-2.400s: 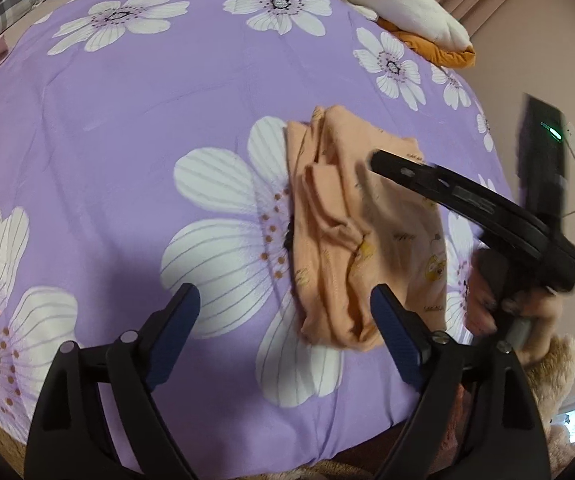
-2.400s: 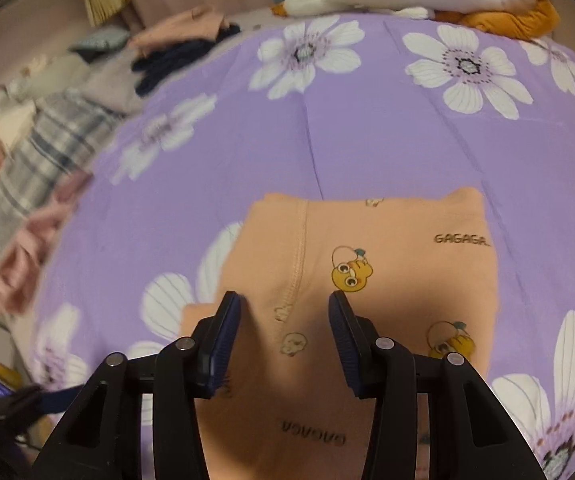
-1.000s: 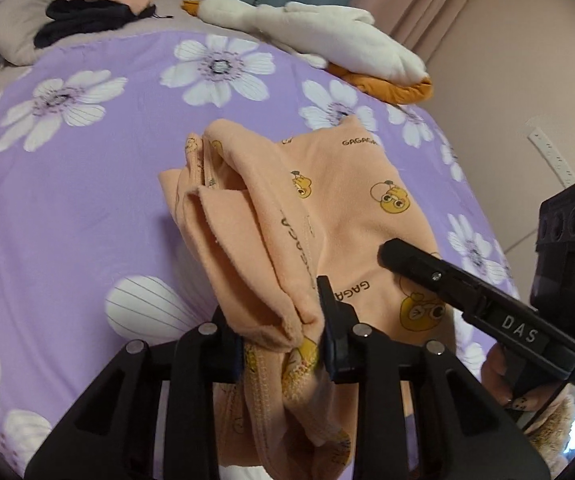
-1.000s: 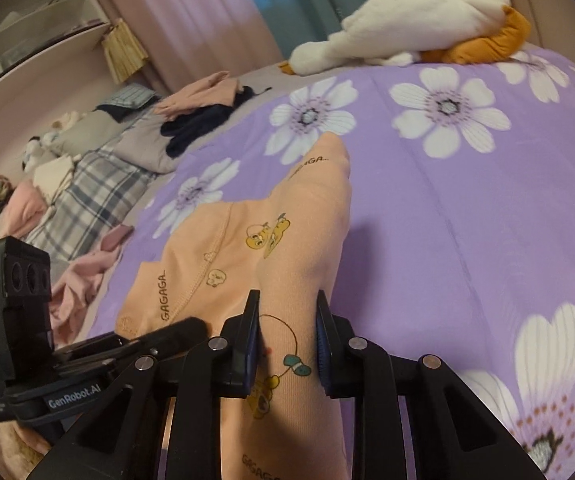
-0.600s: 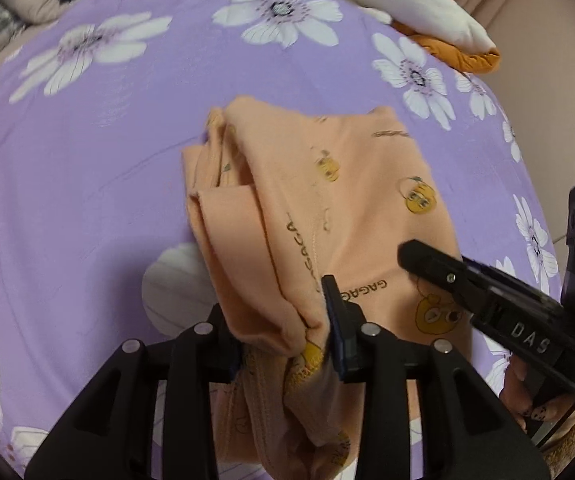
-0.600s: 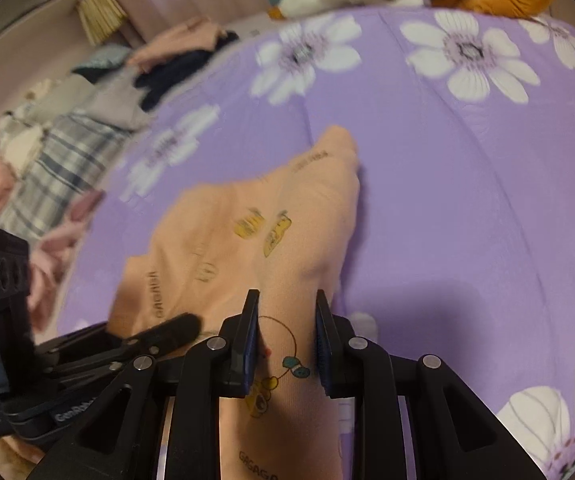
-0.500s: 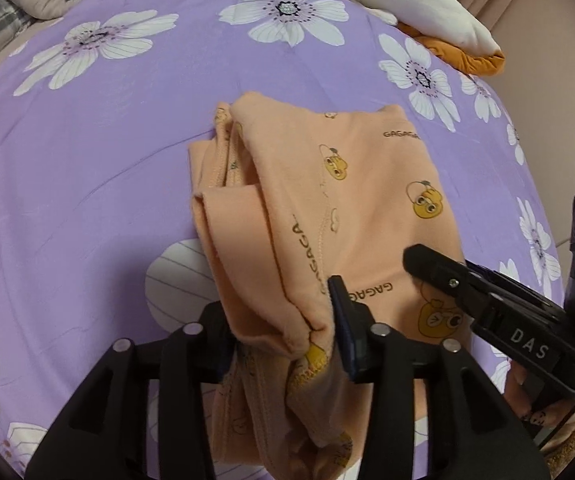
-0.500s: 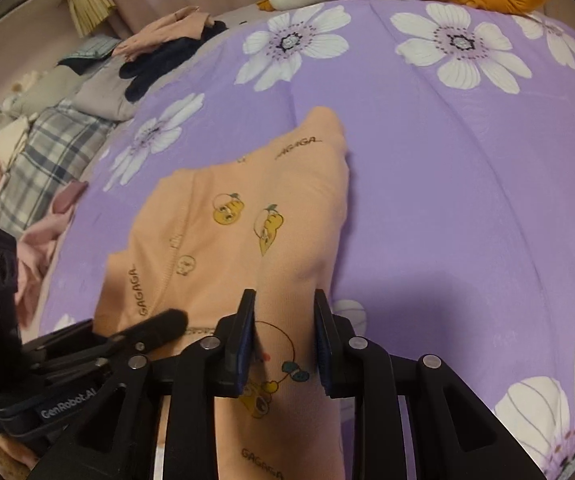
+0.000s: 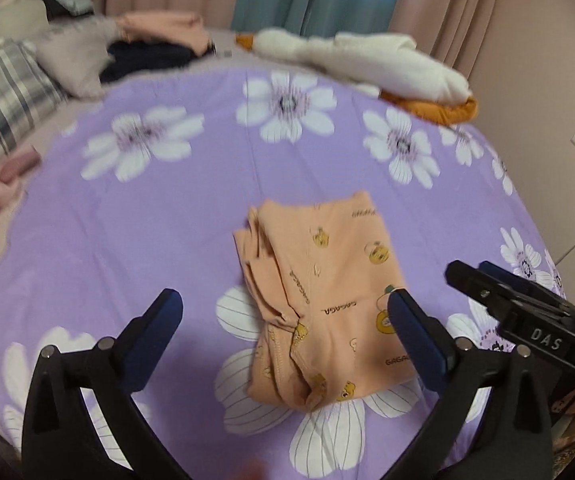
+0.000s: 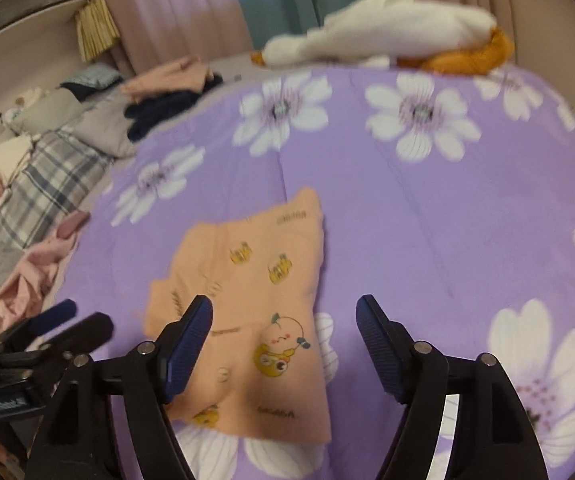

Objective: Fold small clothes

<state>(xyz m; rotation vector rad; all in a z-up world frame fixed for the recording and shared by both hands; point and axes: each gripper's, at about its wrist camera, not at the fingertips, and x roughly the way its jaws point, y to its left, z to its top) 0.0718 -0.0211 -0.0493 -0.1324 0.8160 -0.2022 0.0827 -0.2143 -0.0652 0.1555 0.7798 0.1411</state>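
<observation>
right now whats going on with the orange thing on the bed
A person with a two-finger gripper in each hand is folding a small orange garment on a purple flowered bedspread. It lies folded and free. The left gripper and the right gripper hang above it, jaws opening and gripping nothing. More clothes are piled at the far side.

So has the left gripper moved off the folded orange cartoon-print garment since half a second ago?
Yes. The left gripper has let go and backed away; the orange garment lies flat on the purple flowered bedsheet.
</observation>
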